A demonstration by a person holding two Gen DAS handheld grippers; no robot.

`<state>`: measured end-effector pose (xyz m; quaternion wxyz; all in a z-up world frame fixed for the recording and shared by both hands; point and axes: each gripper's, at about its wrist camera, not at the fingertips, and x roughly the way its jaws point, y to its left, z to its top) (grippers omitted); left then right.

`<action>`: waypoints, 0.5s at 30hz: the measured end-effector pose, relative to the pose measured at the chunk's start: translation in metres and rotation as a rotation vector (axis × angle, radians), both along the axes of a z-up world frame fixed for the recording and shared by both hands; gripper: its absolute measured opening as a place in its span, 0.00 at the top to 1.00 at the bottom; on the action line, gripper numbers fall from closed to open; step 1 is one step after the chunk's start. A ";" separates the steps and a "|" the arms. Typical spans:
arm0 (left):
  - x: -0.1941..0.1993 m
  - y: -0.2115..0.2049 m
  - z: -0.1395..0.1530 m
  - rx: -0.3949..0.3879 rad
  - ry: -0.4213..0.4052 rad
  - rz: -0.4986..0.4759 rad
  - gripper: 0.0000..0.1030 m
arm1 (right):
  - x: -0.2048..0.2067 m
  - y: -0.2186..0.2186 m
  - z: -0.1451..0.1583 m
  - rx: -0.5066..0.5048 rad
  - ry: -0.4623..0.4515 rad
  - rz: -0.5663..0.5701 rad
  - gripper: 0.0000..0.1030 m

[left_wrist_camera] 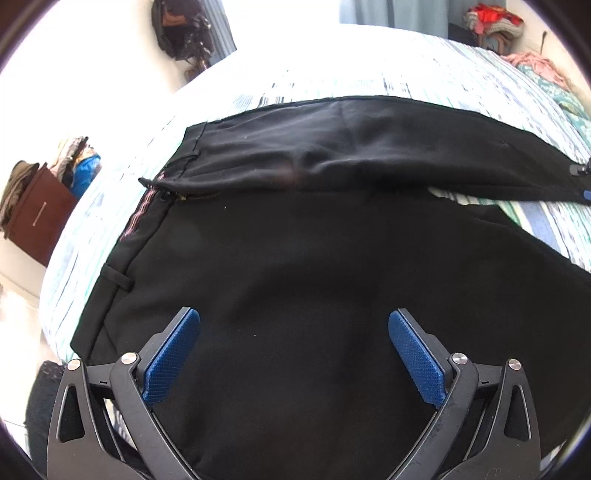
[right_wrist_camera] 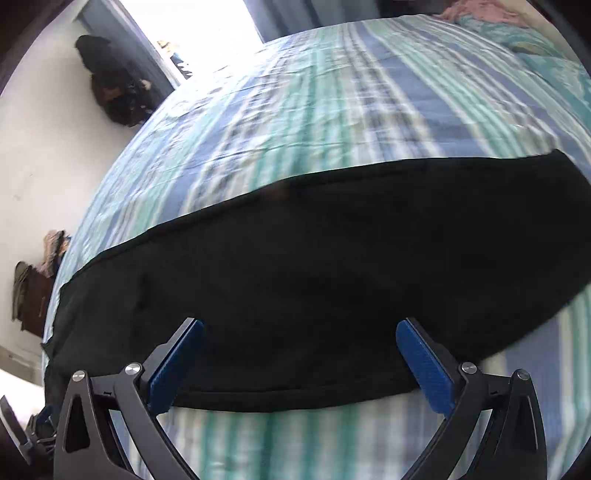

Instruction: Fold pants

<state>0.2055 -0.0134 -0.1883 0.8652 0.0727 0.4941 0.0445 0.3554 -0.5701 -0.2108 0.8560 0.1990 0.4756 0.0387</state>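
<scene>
Black pants (left_wrist_camera: 295,258) lie spread on a striped bedspread (left_wrist_camera: 369,66), waistband at the left with its striped inner lining and open zipper showing. The far leg (left_wrist_camera: 369,147) runs to the right, separate from the near one. My left gripper (left_wrist_camera: 294,325) hovers open over the near hip area, nothing between its blue pads. In the right wrist view a black pant leg (right_wrist_camera: 295,266) stretches across the bed, and my right gripper (right_wrist_camera: 299,332) stands open above its near edge. The other gripper's tip (left_wrist_camera: 585,181) shows at the far leg's right end.
The bedspread (right_wrist_camera: 332,110) extends far beyond the pants. A brown box with piled clothes (left_wrist_camera: 40,206) stands on the floor at the left. A dark bag (left_wrist_camera: 184,29) hangs on the wall. Pink and teal bedding (left_wrist_camera: 535,66) lies at the bed's far right.
</scene>
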 end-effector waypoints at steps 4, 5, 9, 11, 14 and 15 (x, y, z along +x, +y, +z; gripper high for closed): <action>0.020 -0.028 0.040 -0.026 -0.104 -0.062 0.01 | -0.017 -0.105 -0.005 0.110 -0.028 -0.125 0.02; 0.033 -0.037 0.047 -0.031 -0.126 -0.070 0.01 | -0.018 -0.116 0.000 0.022 -0.001 -0.189 0.00; 0.097 -0.066 0.060 -0.019 -0.231 -0.026 0.01 | -0.021 -0.147 0.023 -0.062 -0.021 -0.252 0.00; 0.131 -0.079 0.051 -0.013 -0.239 -0.002 0.01 | -0.019 -0.155 0.032 -0.099 -0.026 -0.259 0.00; 0.165 -0.090 0.015 0.050 -0.193 0.010 0.01 | -0.014 -0.171 0.043 -0.158 -0.032 -0.246 0.00; 0.173 -0.091 -0.006 0.082 -0.148 0.002 0.01 | -0.010 -0.174 0.044 -0.148 -0.025 -0.234 0.00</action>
